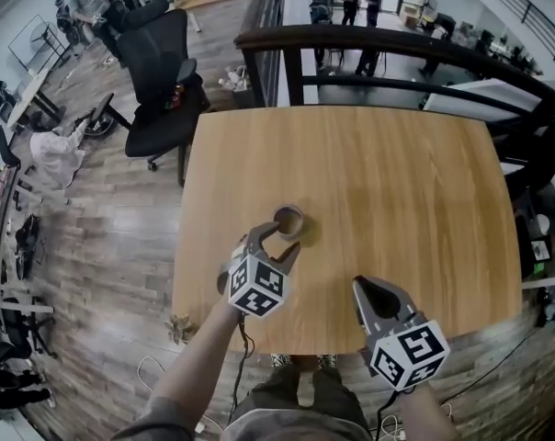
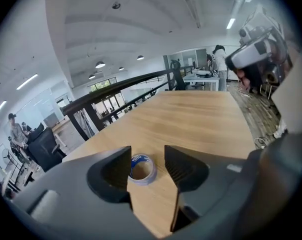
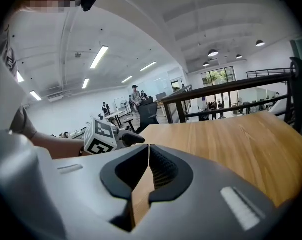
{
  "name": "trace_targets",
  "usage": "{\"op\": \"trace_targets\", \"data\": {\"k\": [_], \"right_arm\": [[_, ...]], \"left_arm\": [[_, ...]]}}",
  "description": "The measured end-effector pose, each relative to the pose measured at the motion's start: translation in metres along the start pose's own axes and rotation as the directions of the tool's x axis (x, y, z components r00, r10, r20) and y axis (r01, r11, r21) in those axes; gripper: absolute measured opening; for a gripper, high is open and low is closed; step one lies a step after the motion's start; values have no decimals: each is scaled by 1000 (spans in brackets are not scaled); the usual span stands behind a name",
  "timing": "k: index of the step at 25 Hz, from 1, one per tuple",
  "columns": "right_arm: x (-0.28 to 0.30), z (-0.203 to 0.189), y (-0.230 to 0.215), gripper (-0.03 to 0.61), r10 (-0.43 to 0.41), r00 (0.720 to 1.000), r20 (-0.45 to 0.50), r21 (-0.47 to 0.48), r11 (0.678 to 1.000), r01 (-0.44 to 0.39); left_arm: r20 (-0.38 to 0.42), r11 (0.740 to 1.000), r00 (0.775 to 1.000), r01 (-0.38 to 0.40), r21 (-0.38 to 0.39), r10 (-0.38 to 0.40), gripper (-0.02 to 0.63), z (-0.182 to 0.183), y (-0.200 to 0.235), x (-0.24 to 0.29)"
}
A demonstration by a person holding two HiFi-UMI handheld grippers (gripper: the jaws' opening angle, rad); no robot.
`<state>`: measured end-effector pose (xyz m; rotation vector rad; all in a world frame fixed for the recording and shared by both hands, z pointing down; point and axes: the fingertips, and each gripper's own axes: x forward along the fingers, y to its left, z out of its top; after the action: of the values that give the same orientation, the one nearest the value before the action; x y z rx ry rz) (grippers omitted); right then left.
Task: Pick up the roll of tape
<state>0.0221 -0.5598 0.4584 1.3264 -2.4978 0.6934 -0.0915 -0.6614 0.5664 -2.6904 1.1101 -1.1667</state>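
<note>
A roll of tape [image 1: 288,220] with a blue-printed core lies flat on the wooden table [image 1: 397,182], toward its front left. My left gripper [image 1: 276,246] hovers just short of it, jaws open and pointing down at it. In the left gripper view the roll [image 2: 141,168] shows in the gap ahead of the two fingertips, which do not touch it. My right gripper [image 1: 362,288] hangs over the table's front edge to the right, shut and empty. The right gripper view shows its fingertips [image 3: 149,146] meeting and the left gripper's marker cube [image 3: 100,137] beyond.
A black office chair [image 1: 163,72] stands off the table's far left corner. A dark curved railing [image 1: 397,49] runs behind the table's far edge. A person sits at desks at the far left. The table's front edge is close below both grippers.
</note>
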Motion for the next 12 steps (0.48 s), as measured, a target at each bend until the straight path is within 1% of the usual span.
{"op": "trace_targets", "data": {"k": [1, 3, 8, 12], "right_arm": [[4, -4, -4, 15, -7, 1000, -6, 9, 1000, 7], [12, -11, -12, 15, -23, 1000, -15, 27, 999, 23], [25, -28, -21, 15, -42, 998, -43, 57, 997, 44], [27, -35, -21, 15, -37, 998, -55, 80, 996, 42]], "left_arm": [[-14, 1000, 1000, 6, 11, -6, 198, -6, 0, 10], [-50, 999, 999, 24, 28, -22, 198, -19, -2, 27], [-129, 998, 990, 60, -2, -60, 214, -51, -8, 59], [-182, 998, 981, 58, -6, -58, 227, -69, -7, 75]]}}
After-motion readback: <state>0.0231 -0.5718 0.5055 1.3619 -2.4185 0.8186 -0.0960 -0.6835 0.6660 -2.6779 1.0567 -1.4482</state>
